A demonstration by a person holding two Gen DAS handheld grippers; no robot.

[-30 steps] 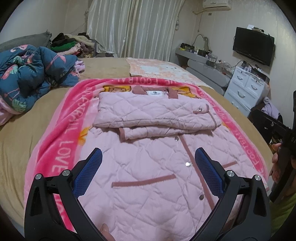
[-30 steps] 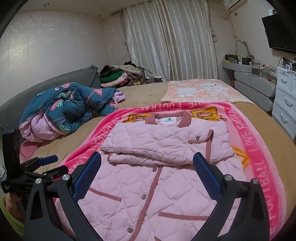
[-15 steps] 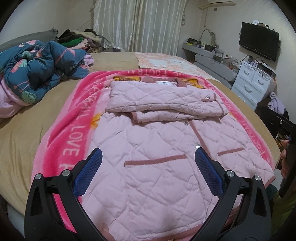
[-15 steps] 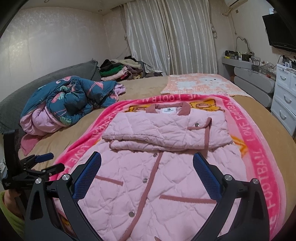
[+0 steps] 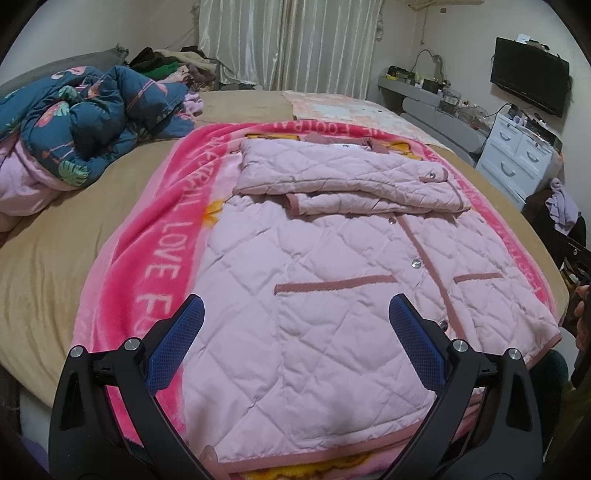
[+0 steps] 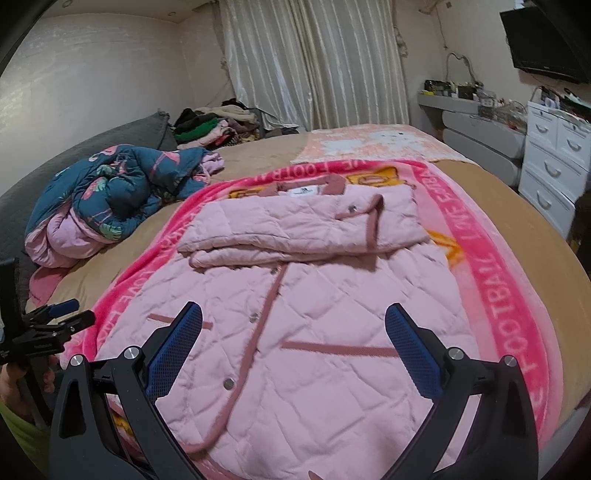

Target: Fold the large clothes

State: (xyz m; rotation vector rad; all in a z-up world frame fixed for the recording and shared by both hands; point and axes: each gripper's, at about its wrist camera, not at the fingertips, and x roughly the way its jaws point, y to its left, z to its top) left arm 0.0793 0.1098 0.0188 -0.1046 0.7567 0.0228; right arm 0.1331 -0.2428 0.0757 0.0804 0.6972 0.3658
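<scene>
Bedroom, indoor light. Pale textured walls (image 6: pixel 92 85). Closed cream curtains (image 6: pixel 314 62) span the far wall. Large bed (image 5: pixel 44 251) with tan cover, grey headboard (image 6: pixel 110 147) at its left side. Heap of clothes (image 6: pixel 210 125) at the far corner by the curtains. Right wall: black TV (image 5: pixel 528 81) mounted high, AC unit (image 5: pixel 443 3) near the ceiling, grey shelf (image 6: pixel 454 101) cluttered with small items and cables, white drawer unit (image 6: pixel 554 158) beside it.
</scene>
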